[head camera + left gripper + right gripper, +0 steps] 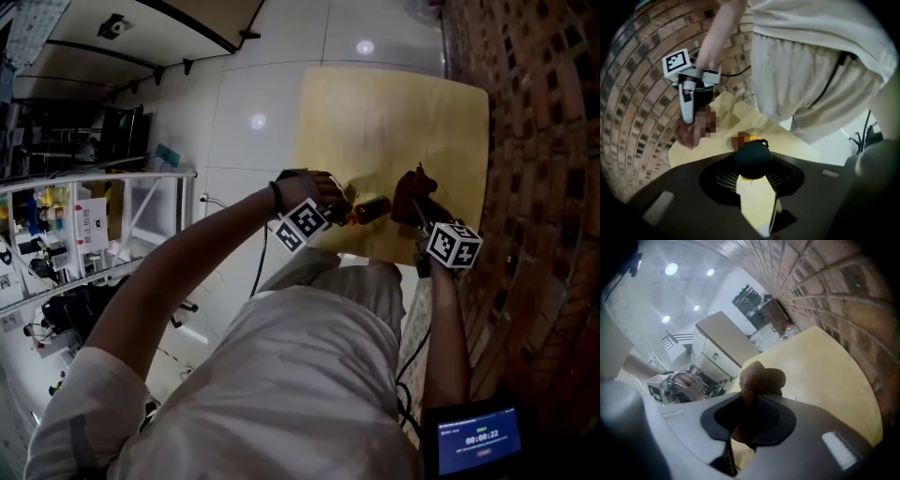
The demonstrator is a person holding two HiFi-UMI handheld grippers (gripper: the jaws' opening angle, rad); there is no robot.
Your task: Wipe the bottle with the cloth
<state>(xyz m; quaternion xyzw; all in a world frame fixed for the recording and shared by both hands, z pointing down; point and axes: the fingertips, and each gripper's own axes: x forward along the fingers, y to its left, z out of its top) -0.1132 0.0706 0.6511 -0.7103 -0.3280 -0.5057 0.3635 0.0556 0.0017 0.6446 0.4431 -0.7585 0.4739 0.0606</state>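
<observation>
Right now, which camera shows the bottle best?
The head view: the bottle shows side-on, amber body plain, held by the left gripper. The left gripper view sees only its dark end, head-on between the jaws. The right gripper view shows its cloth but no clear bottle.

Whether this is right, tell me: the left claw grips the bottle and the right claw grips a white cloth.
Wrong in the colour: the cloth in the right claw is brown, not white, as the right gripper view shows. The left claw does grip the bottle.
</observation>
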